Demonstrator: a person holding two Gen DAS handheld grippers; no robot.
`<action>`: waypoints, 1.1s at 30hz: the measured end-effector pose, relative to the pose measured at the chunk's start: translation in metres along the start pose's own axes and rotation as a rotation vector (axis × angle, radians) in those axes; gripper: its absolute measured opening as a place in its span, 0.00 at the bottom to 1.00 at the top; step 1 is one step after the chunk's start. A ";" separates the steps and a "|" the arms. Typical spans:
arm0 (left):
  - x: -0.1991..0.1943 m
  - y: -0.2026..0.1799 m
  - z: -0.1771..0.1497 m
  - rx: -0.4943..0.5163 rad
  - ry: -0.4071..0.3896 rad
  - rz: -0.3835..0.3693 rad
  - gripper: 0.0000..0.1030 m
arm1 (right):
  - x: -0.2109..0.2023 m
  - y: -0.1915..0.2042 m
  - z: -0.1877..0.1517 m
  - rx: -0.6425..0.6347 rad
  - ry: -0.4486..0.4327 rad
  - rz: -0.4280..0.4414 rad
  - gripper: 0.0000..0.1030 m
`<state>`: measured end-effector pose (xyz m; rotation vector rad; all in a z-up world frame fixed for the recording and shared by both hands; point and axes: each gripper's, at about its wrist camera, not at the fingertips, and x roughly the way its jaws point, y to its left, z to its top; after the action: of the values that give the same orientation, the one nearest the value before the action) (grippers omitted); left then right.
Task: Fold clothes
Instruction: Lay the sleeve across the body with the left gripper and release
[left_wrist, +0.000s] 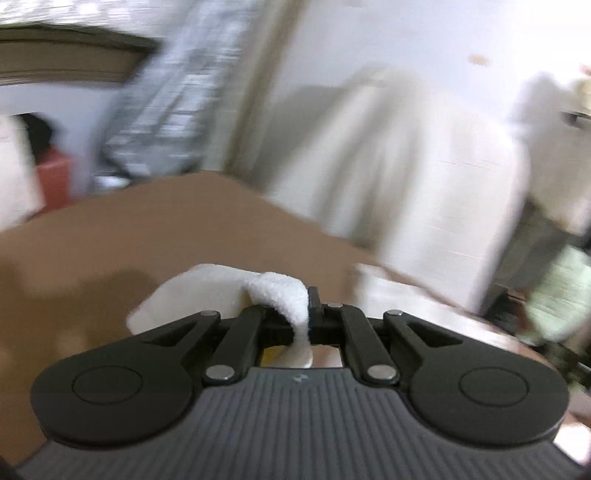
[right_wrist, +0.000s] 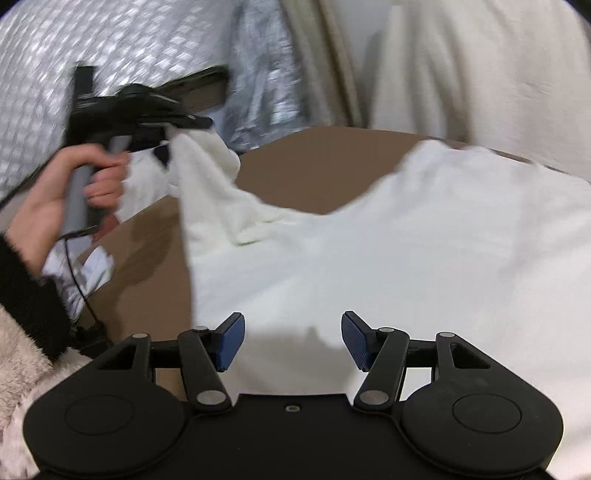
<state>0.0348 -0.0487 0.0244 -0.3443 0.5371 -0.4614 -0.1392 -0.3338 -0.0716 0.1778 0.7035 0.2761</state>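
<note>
A white fleecy garment (right_wrist: 388, 236) lies spread on a brown table (right_wrist: 317, 166). My left gripper (left_wrist: 304, 314) is shut on a fold of the white garment (left_wrist: 284, 291), which drapes over its closed fingers. In the right wrist view the left gripper (right_wrist: 166, 136) is raised at the left and lifts one corner of the garment above the table. My right gripper (right_wrist: 291, 339) is open and empty, its blue pads (right_wrist: 232, 339) apart just above the near part of the garment.
Cream curtains (right_wrist: 461, 66) hang behind the table. Silvery patterned material (right_wrist: 55, 62) stands at the back left. A red object (left_wrist: 55, 177) sits at the far left in the left wrist view. The brown table (left_wrist: 147, 229) extends to the left.
</note>
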 end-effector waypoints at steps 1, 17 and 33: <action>-0.003 -0.022 -0.005 0.017 0.010 -0.052 0.03 | -0.011 -0.014 -0.001 0.019 -0.004 -0.021 0.62; 0.053 -0.223 -0.196 0.296 0.645 -0.221 0.30 | -0.079 -0.177 -0.086 0.784 -0.112 -0.031 0.62; 0.076 -0.079 -0.158 0.261 0.524 0.365 0.66 | 0.025 -0.059 -0.033 0.029 0.022 -0.226 0.63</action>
<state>-0.0214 -0.1831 -0.1000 0.1358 1.0157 -0.2571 -0.1310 -0.3798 -0.1266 0.1216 0.7432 0.0515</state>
